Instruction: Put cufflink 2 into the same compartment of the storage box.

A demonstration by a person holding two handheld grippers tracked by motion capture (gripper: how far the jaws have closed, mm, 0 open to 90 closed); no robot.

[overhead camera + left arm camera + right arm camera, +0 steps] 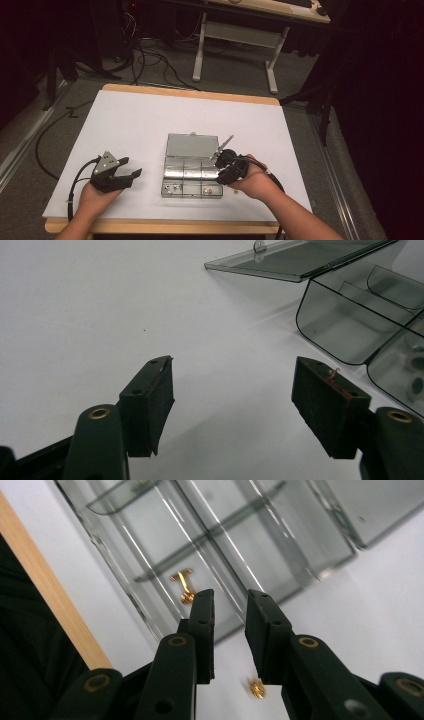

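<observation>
My right claw (230, 630) hangs over the clear plastic compartment box (192, 176), jaws nearly together with nothing between them. A small brass threaded insert (257, 688) lies on the white surface (140, 125) just below the jaws, outside the box; a gold bent clip (182, 584) sits in a compartment. The insert looks tiny, hard, slippery and likely to roll, so I'd pinch across its ribbed sides. It's blurred. My left claw (232, 410) rests apart, empty, beside the box.

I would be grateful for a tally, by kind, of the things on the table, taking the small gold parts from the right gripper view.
Grippers: 2, the left gripper and the right gripper
Clear box: 1
Round gold nuts: 2
Bent gold clip: 1
Total: 6
</observation>
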